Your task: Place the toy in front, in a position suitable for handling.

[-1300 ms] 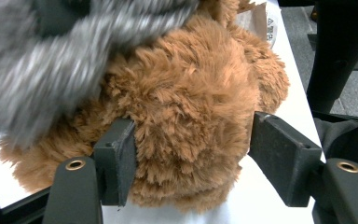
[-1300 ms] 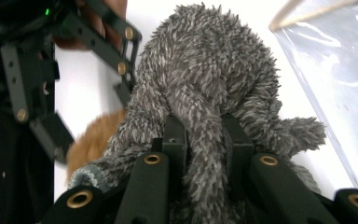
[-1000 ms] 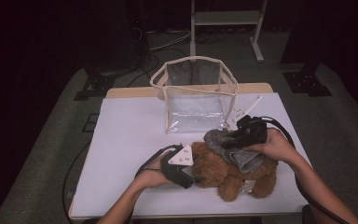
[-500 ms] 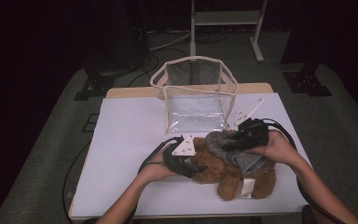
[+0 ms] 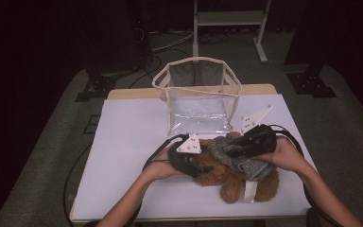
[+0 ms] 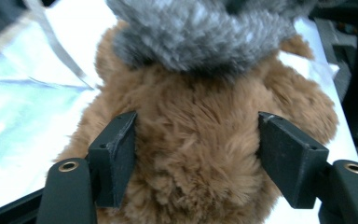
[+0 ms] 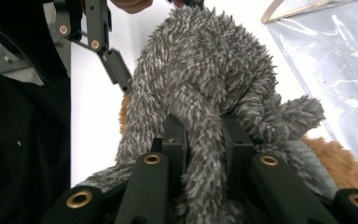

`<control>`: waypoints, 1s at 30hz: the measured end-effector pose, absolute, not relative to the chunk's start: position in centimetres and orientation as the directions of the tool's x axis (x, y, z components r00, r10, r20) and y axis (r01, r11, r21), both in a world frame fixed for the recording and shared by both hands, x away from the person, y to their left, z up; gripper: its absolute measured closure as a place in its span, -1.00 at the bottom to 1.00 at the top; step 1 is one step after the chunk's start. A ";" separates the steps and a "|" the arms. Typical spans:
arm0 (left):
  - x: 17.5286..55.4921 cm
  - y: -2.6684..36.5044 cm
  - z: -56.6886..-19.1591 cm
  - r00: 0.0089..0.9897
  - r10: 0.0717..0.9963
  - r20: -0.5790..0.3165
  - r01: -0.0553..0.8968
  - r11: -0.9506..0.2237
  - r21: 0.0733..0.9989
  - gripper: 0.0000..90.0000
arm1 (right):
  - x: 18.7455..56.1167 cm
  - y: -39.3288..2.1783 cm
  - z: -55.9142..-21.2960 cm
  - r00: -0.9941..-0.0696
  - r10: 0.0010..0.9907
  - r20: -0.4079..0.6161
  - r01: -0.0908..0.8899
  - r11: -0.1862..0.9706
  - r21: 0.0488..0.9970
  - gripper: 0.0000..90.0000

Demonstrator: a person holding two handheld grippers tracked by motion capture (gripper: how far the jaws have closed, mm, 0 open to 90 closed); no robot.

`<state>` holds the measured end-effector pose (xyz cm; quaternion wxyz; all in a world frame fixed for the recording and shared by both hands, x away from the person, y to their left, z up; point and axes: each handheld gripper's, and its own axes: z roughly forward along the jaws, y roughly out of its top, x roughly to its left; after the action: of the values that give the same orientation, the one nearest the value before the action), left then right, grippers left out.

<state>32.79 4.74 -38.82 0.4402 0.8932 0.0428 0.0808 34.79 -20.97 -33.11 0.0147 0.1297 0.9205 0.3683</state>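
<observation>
I see a brown plush bear (image 5: 227, 176) lying on the white counter (image 5: 132, 142), shaggy, with a fuzzy grey garment (image 5: 238, 156) draped over it. My left tongs (image 6: 196, 154) press on the bear's brown body from both sides; their jaws have just been closing and then easing a little. My right tongs (image 7: 204, 154) are clamped on a fold of the grey garment. Just behind the bear stands a clear plastic bag (image 5: 198, 97), open-topped; I make out nothing inside.

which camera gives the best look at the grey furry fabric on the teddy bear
The right gripper view: the grey furry fabric is close, pinched in the right gripper. The high view shows it small, draped on the brown teddy bear; the left gripper view catches its blurred edge.
</observation>
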 end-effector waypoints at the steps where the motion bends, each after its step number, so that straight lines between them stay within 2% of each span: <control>1: 32.6 4.7 -38.9 0.984 0.137 0.115 -0.007 -0.615 0.789 -0.28 | 34.9 -21.3 -32.8 -0.964 0.258 0.067 0.232 0.687 0.689 0.66; 7: 31.4 4.9 -38.6 0.989 0.081 0.125 -0.044 -0.641 0.766 -0.24 | 35.9 -24.6 -31.6 -0.927 0.368 0.069 0.303 0.630 0.715 0.66; 11: 31.6 5.0 -38.0 0.988 0.099 0.115 -0.029 -0.621 0.783 -0.33 | 35.6 -24.6 -33.1 -0.925 0.362 0.113 0.330 0.625 0.708 0.66; 15: 32.3 4.5 -37.7 0.984 0.144 0.104 0.006 -0.608 0.794 -0.55 | 34.3 -23.7 -34.0 -0.942 0.312 0.126 0.304 0.627 0.718 0.66; 20: 32.0 4.0 -38.5 0.990 0.105 0.092 -0.004 -0.637 0.771 -0.41 | 33.6 -23.7 -33.4 -0.952 0.291 0.097 0.270 0.642 0.717 0.66; 26: 31.4 4.1 -38.7 0.990 0.085 0.111 -0.029 -0.652 0.758 -0.37 | 34.4 -26.5 -31.3 -0.923 0.379 0.066 0.303 0.611 0.731 0.66; 30: 31.5 4.5 -38.3 0.991 0.084 0.101 -0.024 -0.639 0.768 -0.38 | 34.4 -26.4 -32.3 -0.921 0.379 0.087 0.325 0.629 0.706 0.66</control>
<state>31.50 4.51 -38.31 0.4242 0.9031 0.0164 0.0638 34.44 -26.41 -32.34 0.0350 0.1952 0.9018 0.3841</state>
